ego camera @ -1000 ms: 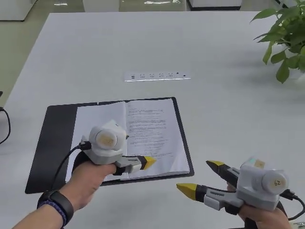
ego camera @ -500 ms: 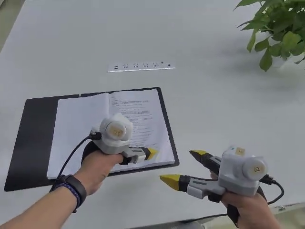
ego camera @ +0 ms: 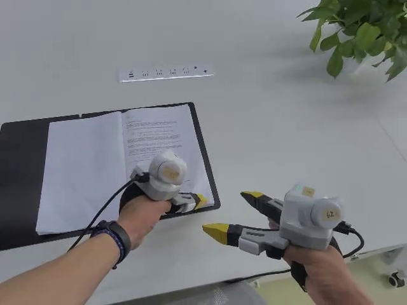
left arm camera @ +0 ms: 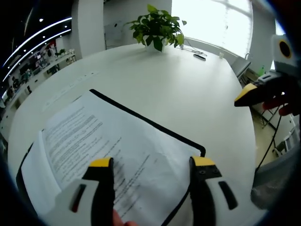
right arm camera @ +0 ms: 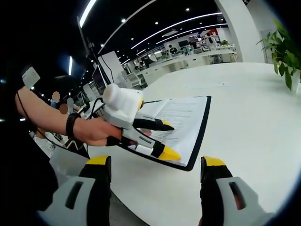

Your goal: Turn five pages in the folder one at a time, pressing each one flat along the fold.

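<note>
Folder: black open folder (ego camera: 16, 159) holding white printed sheets, flat on white table (ego camera: 286, 127).
Left gripper (left arm camera: 151, 165): jaws spread, empty, over right page (ego camera: 162, 143), lower corner.
Right gripper (ego camera: 232, 213): spread, empty, beside folder.
Handling: likely light, floppy paper; pinch one sheet's free corner.

We look across a broad white tabletop (ego camera: 286, 140) with a power strip (ego camera: 166, 74) set in it and a leafy plant (ego camera: 359, 32) at its far right. A bright window (left arm camera: 211, 21) lies beyond, and ceiling light strips (right arm camera: 88, 12) run above distant desks (right arm camera: 188, 59).
</note>
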